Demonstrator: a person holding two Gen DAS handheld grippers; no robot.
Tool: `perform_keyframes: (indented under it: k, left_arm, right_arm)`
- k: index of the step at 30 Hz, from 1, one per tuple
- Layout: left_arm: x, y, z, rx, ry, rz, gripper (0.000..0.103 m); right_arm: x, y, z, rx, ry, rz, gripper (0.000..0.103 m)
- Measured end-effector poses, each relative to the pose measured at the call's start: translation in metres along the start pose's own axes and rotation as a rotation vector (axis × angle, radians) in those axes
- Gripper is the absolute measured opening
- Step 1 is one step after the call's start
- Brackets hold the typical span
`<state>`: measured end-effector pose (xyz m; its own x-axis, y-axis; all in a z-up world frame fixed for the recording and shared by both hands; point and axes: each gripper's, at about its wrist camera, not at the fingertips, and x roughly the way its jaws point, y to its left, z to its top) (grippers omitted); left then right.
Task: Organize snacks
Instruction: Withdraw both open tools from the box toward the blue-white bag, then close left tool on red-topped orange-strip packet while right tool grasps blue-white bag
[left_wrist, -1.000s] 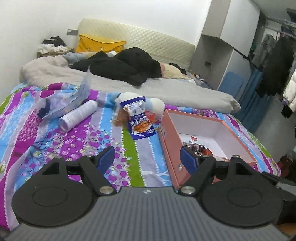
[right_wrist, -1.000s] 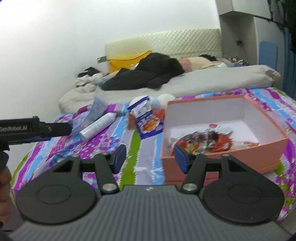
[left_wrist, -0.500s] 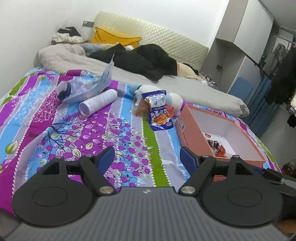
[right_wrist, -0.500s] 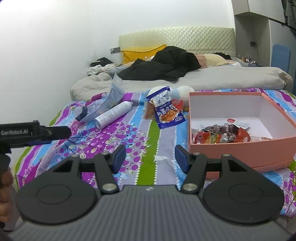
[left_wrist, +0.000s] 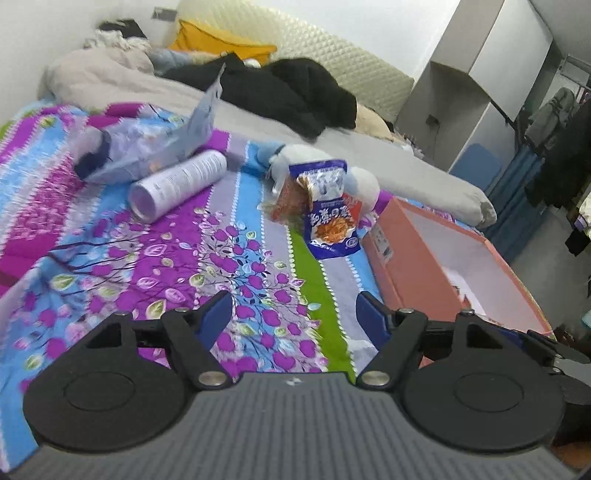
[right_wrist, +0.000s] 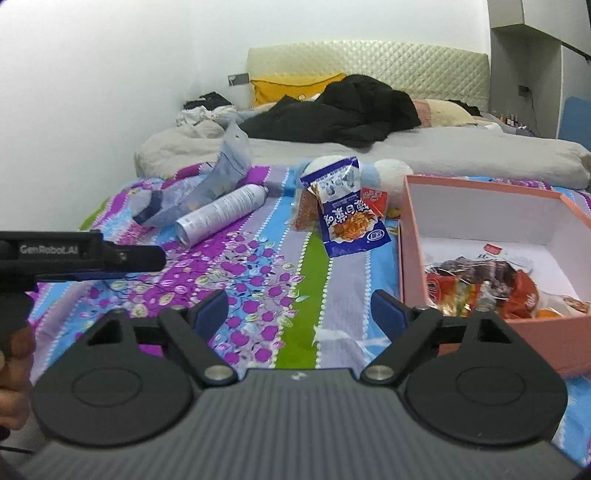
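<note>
Glossy blue snack bag (right_wrist: 351, 210) crinkled, seemingly foil | cardboard box (right_wrist: 480, 192) rectangular | both grippers' fingers spread

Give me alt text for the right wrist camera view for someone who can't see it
The open, empty right gripper hovers over a colourful floral bedspread. Ahead lies a blue snack packet beside a pink box already holding snacks; a white spray can lies further left.
</note>
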<state>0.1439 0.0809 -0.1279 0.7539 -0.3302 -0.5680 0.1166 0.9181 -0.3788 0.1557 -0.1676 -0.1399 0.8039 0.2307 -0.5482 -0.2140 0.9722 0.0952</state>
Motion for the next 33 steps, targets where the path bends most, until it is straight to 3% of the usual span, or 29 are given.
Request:
perform_keyframes:
  k: [16, 23, 26, 33]
  left_arm:
    - [0.184, 0.064, 0.07, 0.031, 0.07, -0.13, 0.068]
    - [0.245, 0.07, 0.096, 0.056, 0.078, -0.199, 0.068]
    - [0.27, 0.068, 0.106, 0.093, 0.093, -0.179, 0.059]
    - [0.309, 0.073, 0.125, 0.117, 0.115, -0.262, 0.059]
  right_arm:
    - [0.159, -0.008, 0.037, -0.02, 0.013, -0.109, 0.085]
    - [0.217, -0.01, 0.053, -0.048, -0.023, -0.193, 0.085]
    - [0.237, -0.01, 0.059, -0.061, -0.032, -0.232, 0.085]
    - [0.266, -0.009, 0.069, -0.177, -0.069, -0.299, 0.085]
